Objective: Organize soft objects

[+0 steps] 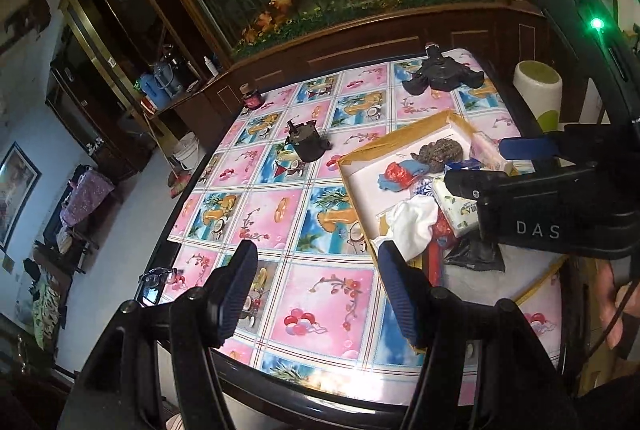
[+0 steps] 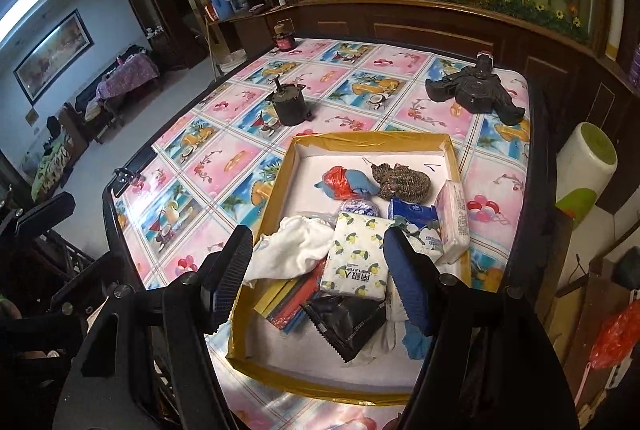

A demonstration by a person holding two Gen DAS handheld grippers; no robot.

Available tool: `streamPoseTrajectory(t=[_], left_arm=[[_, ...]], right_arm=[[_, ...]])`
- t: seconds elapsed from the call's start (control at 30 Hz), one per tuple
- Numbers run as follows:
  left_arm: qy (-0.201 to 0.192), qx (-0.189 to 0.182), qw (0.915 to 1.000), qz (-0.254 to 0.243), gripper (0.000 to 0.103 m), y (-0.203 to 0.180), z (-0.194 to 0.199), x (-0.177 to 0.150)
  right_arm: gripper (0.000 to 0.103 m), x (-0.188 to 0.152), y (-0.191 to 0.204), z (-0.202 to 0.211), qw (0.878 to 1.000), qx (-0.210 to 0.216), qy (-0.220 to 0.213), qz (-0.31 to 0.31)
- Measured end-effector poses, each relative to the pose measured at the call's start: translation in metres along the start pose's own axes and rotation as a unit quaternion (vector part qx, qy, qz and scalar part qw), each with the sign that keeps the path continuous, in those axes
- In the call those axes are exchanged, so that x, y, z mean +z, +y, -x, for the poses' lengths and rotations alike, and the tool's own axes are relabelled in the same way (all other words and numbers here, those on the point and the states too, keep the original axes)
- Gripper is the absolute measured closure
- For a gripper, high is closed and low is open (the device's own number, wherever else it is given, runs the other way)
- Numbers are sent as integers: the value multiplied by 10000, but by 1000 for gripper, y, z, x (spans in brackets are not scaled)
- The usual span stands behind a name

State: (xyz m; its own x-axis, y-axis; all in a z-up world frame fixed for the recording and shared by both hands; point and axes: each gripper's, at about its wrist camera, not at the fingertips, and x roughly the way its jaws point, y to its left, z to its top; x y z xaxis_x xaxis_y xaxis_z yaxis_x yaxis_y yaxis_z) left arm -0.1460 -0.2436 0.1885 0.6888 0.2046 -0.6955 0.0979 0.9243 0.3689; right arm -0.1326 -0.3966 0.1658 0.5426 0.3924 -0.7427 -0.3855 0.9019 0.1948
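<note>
A shallow tray with a yellow taped rim [image 2: 372, 139] sits on the patterned table and holds several soft things: a white cloth [image 2: 292, 250], a lemon-print tissue pack [image 2: 358, 256], a blue tissue pack [image 2: 414, 216], a pink-white tissue pack [image 2: 454, 220], a brown knitted item [image 2: 400, 181], a blue and red bundle [image 2: 346, 183] and a black pouch [image 2: 346, 322]. My right gripper [image 2: 316, 270] is open and empty above the tray's near half. My left gripper [image 1: 318, 290] is open and empty over the tablecloth, left of the tray [image 1: 400, 135]. The right gripper's body [image 1: 560, 197] shows in the left wrist view.
A dark metal pot [image 2: 290, 105], a black three-armed stand [image 2: 476, 91] and a red jar [image 2: 284, 39] stand on the table [image 2: 224, 157]. Glasses [image 1: 156, 280] lie at its left edge. A white and green cylinder [image 2: 586, 165] stands to the right. A planter wall runs behind.
</note>
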Motion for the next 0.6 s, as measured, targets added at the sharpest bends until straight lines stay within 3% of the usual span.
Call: streamPoseTrajectory(t=[0.33,0.6], left_arm=[[170,-186,9997,-57,40,-2,-9,-5],[-13,-266,9996,131,40,4,-7,-8]], right_arm=[[34,-5,1,-4,9999,-38,102,-58],[34,-6,2,-8,9998,-30,155,-78]])
